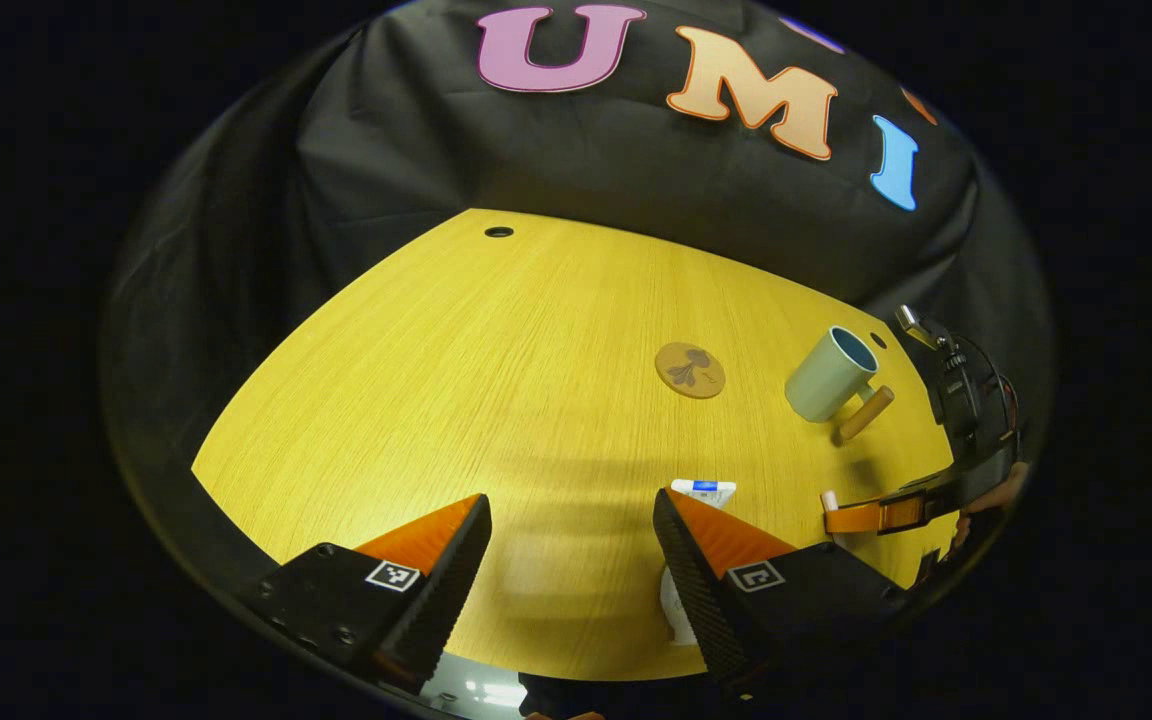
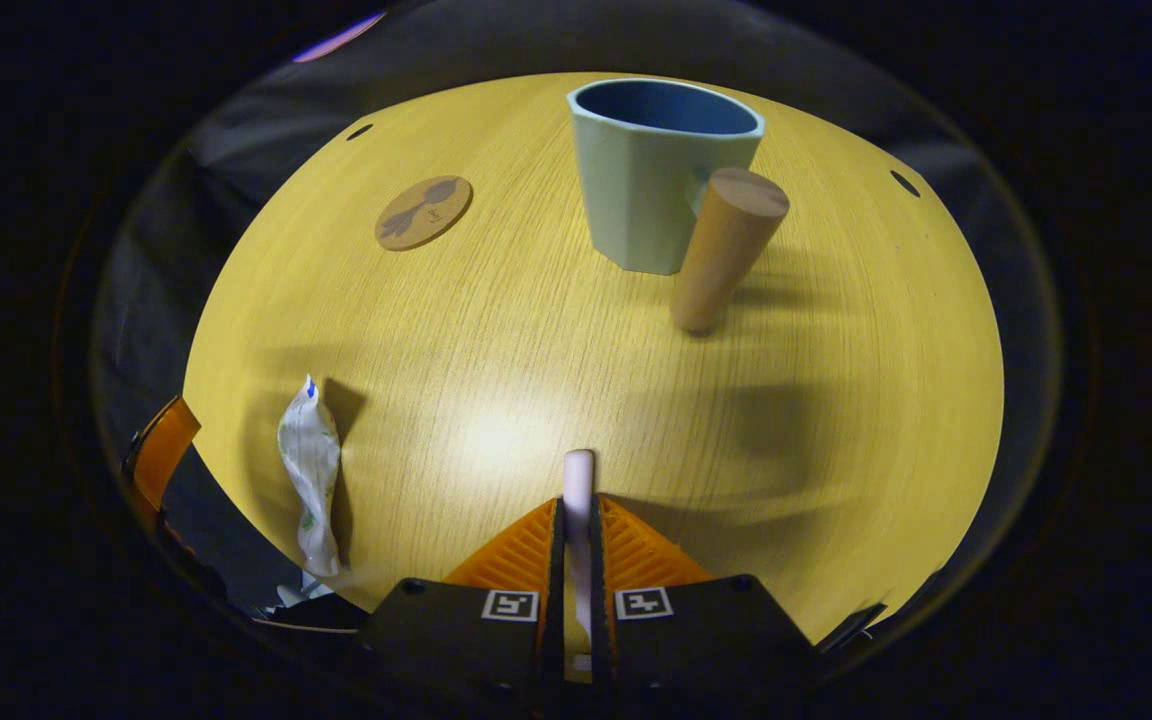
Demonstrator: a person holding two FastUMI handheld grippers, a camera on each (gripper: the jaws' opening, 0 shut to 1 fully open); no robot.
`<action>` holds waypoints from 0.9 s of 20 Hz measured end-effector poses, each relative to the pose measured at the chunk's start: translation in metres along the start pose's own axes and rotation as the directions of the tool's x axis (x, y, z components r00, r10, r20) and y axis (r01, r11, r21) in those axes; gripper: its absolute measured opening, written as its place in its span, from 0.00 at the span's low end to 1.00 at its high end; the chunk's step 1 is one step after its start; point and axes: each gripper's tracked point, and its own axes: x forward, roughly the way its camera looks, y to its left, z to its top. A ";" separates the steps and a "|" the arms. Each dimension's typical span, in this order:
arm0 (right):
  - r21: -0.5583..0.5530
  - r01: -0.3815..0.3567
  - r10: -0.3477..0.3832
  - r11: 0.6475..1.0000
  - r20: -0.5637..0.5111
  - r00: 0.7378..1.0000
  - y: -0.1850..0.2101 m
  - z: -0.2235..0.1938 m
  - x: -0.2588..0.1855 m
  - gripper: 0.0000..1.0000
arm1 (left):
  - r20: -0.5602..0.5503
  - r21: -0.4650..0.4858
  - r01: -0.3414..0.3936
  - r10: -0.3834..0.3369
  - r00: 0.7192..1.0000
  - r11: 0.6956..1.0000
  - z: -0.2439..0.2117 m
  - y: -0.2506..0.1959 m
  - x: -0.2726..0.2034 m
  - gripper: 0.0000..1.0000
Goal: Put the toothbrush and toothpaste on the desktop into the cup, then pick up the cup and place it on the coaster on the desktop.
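My right tool pinches the toothbrush low over the table; my left tool hovers wide open beside the toothpaste.

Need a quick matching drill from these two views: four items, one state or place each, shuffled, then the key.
Items:
1. toothbrush
2. toothpaste
3. cup
4. coaster

States:
A. upright on the table, nothing in it
B. clamped between the right gripper fingers
C. lying on the table by the left gripper
D. flat on the table, nothing on it

Pairs: 1-B, 2-C, 3-A, 4-D
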 end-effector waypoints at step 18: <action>0.133 -0.045 0.030 0.990 0.113 0.993 -0.026 -0.003 -0.037 0.03 | -0.432 0.071 0.119 -0.078 0.899 0.990 -0.055 -0.080 0.043 0.89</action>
